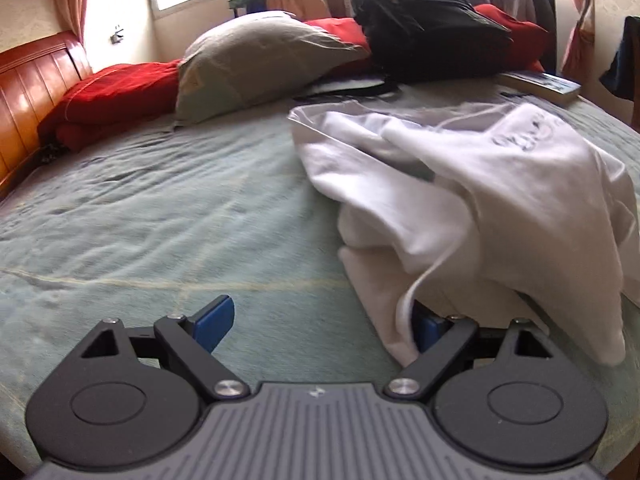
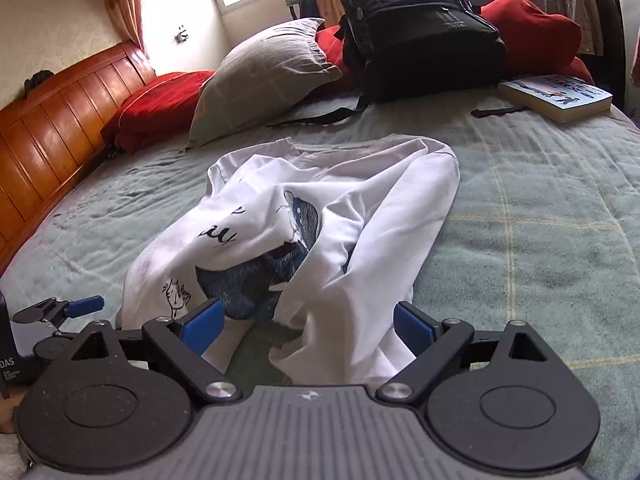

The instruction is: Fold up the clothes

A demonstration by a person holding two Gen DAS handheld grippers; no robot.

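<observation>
A white T-shirt with a dark blue print lies crumpled on the green bedspread. My right gripper is open, its blue pads on either side of the shirt's near edge, with cloth lying between them. My left gripper is open at the shirt's left edge; a fold of cloth drapes over its right finger, the left finger is over bare bedspread. The left gripper also shows in the right wrist view, low at the far left.
A grey pillow, red pillows, a black backpack and a book lie at the far side of the bed. A wooden headboard runs along the left. A window is behind.
</observation>
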